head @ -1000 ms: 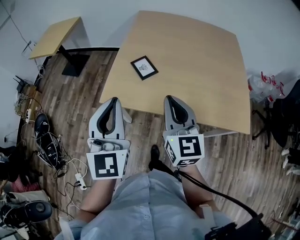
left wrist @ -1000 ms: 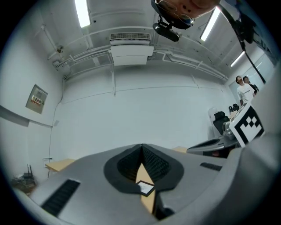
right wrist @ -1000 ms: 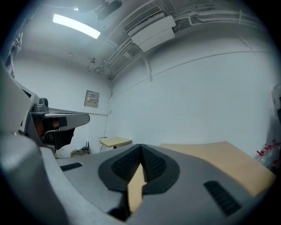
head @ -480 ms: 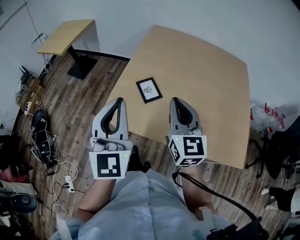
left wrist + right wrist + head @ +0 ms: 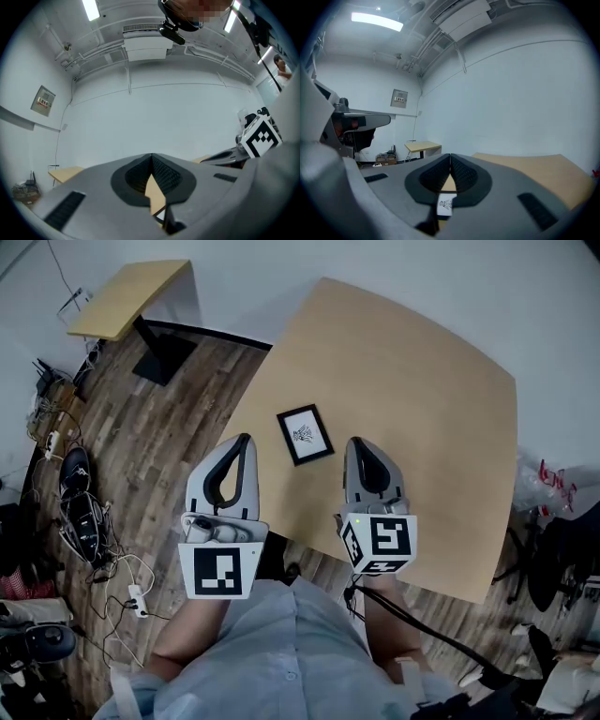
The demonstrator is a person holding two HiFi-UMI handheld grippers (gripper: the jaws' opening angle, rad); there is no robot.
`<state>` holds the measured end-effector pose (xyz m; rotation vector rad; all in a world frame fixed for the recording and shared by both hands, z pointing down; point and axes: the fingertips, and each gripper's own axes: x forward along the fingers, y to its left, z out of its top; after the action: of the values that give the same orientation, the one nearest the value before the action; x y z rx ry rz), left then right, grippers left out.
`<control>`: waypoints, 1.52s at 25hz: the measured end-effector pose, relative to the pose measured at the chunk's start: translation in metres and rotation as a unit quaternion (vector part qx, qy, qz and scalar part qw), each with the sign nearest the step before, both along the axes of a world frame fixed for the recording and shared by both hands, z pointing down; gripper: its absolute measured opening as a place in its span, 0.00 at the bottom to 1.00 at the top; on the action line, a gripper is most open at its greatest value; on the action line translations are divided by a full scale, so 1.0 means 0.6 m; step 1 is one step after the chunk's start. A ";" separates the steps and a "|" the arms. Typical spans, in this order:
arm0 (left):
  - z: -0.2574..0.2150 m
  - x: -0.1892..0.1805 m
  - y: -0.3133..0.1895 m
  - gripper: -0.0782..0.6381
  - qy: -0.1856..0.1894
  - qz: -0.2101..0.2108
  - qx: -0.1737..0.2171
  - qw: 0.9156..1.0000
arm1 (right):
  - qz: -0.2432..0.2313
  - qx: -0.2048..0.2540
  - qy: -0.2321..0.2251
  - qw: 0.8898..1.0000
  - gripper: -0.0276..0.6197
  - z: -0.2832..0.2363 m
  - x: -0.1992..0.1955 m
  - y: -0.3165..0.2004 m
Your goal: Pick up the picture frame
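A small black picture frame with a white print lies flat on the light wooden table, near its front left edge. Both grippers are held level over that edge with nothing in them, one on each side of the frame. The left gripper has its tips together, just left of the frame. To the frame's right, the right gripper is shut too. In the right gripper view the frame shows through the gap below the closed tips. The left gripper view shows its closed tips and table wood below them.
A smaller wooden side table on a black base stands at the back left. Cables, a power strip and shoes litter the wood floor on the left. Bags and a chair sit off the table's right side.
Both grippers have moved forward over the table's front edge. The frame, which lay well ahead of them, now sits between their tips. Both jaws stayed shut.
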<state>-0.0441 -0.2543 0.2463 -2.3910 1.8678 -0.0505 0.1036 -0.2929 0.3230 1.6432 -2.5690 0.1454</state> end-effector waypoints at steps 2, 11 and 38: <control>0.013 -0.006 -0.024 0.11 0.001 0.003 -0.012 1.000 | -0.002 -0.015 0.006 1.000 0.05 0.019 -0.005 -0.020; 0.081 -0.029 -0.121 0.11 0.001 0.012 -0.075 0.997 | -0.005 -0.105 0.034 0.994 0.05 0.135 -0.018 -0.086; 0.231 -0.049 -0.233 0.11 0.003 0.028 -0.193 0.981 | -0.032 -0.274 0.080 0.958 0.21 0.363 -0.036 -0.123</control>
<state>-0.0738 -0.3939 0.3848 -2.6848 1.9415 -0.4407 0.0821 -0.3669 0.5409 1.3006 -2.1833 0.6283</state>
